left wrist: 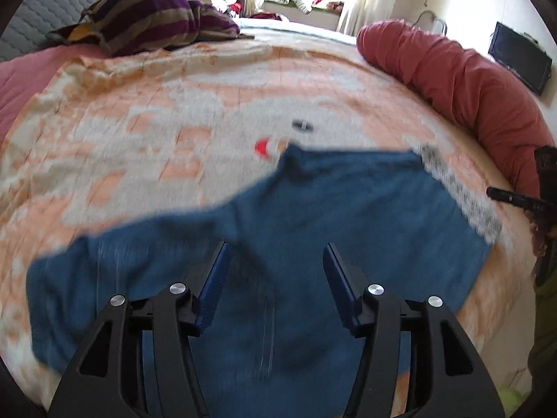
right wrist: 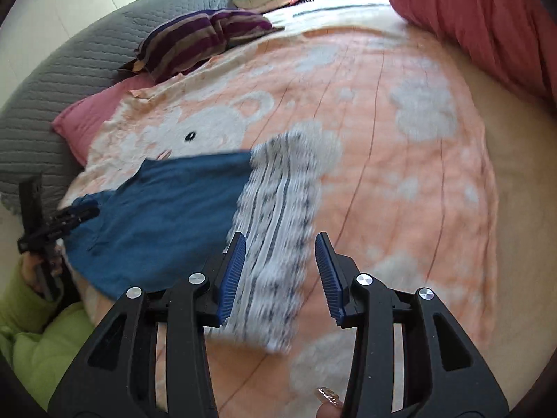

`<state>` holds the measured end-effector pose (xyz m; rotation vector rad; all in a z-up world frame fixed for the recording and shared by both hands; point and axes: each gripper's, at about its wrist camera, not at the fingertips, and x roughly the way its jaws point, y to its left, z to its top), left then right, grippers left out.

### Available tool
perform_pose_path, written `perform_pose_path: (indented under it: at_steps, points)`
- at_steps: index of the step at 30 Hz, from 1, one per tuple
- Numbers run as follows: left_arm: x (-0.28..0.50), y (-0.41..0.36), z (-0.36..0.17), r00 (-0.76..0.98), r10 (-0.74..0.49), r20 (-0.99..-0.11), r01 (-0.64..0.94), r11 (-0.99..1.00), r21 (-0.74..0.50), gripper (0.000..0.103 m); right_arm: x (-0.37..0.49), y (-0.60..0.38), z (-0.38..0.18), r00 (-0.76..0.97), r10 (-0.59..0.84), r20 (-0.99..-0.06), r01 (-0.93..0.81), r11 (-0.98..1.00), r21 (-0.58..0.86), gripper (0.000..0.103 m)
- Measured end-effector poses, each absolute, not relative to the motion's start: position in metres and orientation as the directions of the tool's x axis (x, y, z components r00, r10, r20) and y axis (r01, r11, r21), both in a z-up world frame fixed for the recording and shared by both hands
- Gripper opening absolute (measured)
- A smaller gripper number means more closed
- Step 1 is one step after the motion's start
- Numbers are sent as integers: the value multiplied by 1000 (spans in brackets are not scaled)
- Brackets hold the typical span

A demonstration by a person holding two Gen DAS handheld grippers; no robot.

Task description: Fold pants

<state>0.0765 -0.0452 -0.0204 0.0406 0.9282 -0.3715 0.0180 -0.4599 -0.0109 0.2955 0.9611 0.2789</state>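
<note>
One pants (left wrist: 313,216), two spread-jawed grippers (left wrist: 275,254).

No readable text, labels or numbers anywhere.

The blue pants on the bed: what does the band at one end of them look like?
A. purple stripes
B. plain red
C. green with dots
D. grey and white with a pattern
D: the band on the blue pants is grey and white with dark patterned lines.
</note>
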Motion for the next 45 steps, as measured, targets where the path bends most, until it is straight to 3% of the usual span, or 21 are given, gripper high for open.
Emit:
perform_pose_path:
  at_steps: [8, 12, 18, 23, 27, 33, 38, 45]
  points:
    - [59, -21, -37, 520, -244, -818, 262, 958, -119, 57, -1, -434, -36, 481, 325, -815, -101, 943, 316, 34]
    - [61, -22, -44, 512, -230, -828, 251, 961, -112, 57, -8, -425, -32, 489, 296, -821, -138, 955, 262, 12]
    - [65, -11, -44, 515, -228, -826, 218, 967, -131, 57, -16, -427, -26, 497, 243, -833, -125, 970, 208, 10]
    - [65, -8, -47, 514, -239, -824, 218, 965, -144, 57, -13, -427, -37, 486, 208, -849, -87, 978, 190, 18]
    - [62, -5, -42, 522, -247, -816, 208, 965, -159, 57, -20, -437, -17, 525, 167, -834, -63, 986, 157, 37]
    - [48, 11, -10, 602, -231, -764, 174, 972, -157, 57, -21, -422, 21, 651, 150, -744, -104, 989, 108, 53]
    - [57, 24, 4, 620, -218, -754, 130, 976, -175, 57, 14, -371, 17, 638, 261, -725, -248, 960, 128, 56]
    - [99, -21, -11, 507, -314, -803, 235, 946, -222, 57, 67, -295, 0, 564, 335, -755, -386, 915, 119, 63]
